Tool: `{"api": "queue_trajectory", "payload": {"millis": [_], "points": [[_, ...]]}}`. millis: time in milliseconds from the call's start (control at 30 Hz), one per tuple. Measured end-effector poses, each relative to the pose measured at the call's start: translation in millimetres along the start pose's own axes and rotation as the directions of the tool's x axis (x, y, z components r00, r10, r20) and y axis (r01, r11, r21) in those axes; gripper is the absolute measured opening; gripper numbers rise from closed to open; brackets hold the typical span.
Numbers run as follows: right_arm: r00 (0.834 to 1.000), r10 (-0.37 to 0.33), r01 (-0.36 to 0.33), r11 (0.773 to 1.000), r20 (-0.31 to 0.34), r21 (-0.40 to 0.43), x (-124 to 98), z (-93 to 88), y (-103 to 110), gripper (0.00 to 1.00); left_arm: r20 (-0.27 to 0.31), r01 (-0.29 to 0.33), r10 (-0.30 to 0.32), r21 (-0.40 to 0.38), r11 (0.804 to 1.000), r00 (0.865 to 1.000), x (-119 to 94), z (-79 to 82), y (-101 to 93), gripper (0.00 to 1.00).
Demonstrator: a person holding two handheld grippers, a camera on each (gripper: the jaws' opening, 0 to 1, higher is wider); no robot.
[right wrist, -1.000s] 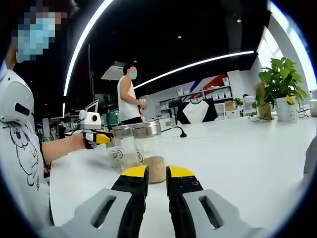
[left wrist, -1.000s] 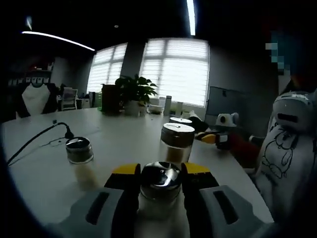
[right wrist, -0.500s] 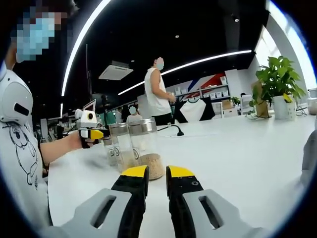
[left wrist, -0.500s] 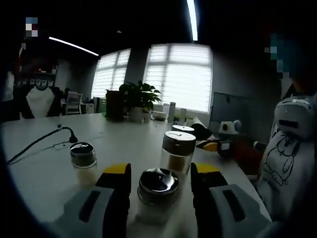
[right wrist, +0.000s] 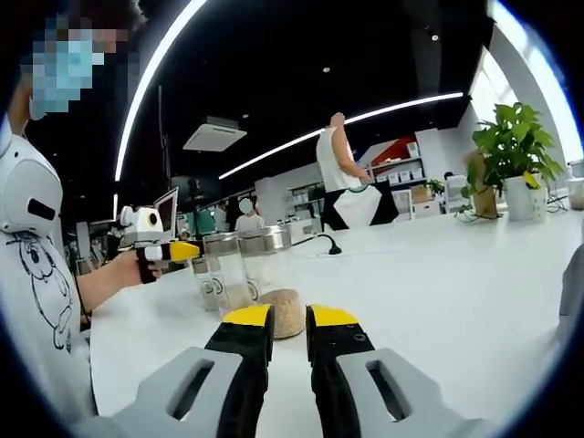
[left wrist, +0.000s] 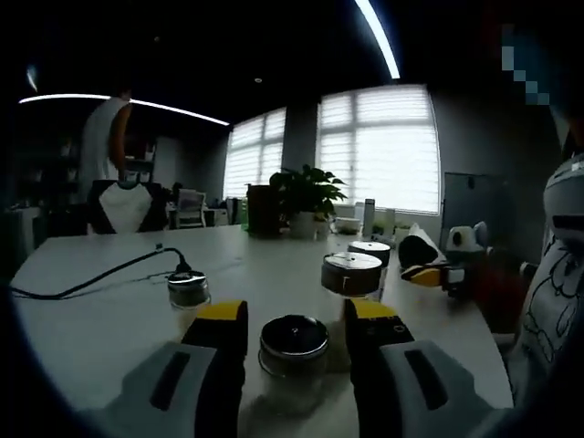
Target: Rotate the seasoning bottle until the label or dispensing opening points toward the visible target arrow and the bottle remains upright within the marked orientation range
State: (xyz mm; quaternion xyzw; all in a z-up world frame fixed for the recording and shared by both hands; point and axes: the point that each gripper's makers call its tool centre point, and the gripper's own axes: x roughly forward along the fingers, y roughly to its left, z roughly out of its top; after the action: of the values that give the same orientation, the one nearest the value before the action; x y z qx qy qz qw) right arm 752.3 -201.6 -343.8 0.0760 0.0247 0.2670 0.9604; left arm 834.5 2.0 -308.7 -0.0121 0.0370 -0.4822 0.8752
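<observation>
Legible text, labels, brands, numbers, signs: none.

- Seasoning bottles (right wrist: 245, 274): dark printed marks low on the glass, right gripper view; too small and blurred to read.
- Person's white shirt (right wrist: 36, 274): line-drawn cartoon figure, right gripper view; no lettering can be made out on it.
- Far wall (right wrist: 394, 151): red and blue graphic above the shelving, right gripper view; no characters can be made out.
- Bottle lids (left wrist: 293, 336): plain metal tops, left gripper view; any marking is lost in the dim light.
</observation>
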Motion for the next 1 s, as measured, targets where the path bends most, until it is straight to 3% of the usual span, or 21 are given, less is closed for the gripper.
{"api": "queue_trajectory", "payload": {"millis": [367,733,867,1000], "points": [[1.000,0.002,-0.002,1.000,-0.007,-0.011,-2,0.3,2,0.12,-0.055,-0.020,0.022,0.040,0.999,0.998,1,-11.7,2.7,0.33],[1.000,0.013,-0.013,1.000,-0.011,-0.022,1,2.8,5,0.12,-0.056,-0.004,0.006,0.034,0.999,0.998,2,-12.8,4.9,0.33],[1.000,0.019,-0.019,0.999,-0.012,-0.028,2,4.4,6,0.12,-0.066,0.032,-0.030,0.025,0.999,0.997,2,-12.6,6.2,0.33],[1.000,0.016,-0.016,1.000,-0.009,-0.027,1,5.4,6,0.12,-0.082,0.137,-0.136,0.006,0.991,0.987,2,-14.2,-3.1,0.33]]}}
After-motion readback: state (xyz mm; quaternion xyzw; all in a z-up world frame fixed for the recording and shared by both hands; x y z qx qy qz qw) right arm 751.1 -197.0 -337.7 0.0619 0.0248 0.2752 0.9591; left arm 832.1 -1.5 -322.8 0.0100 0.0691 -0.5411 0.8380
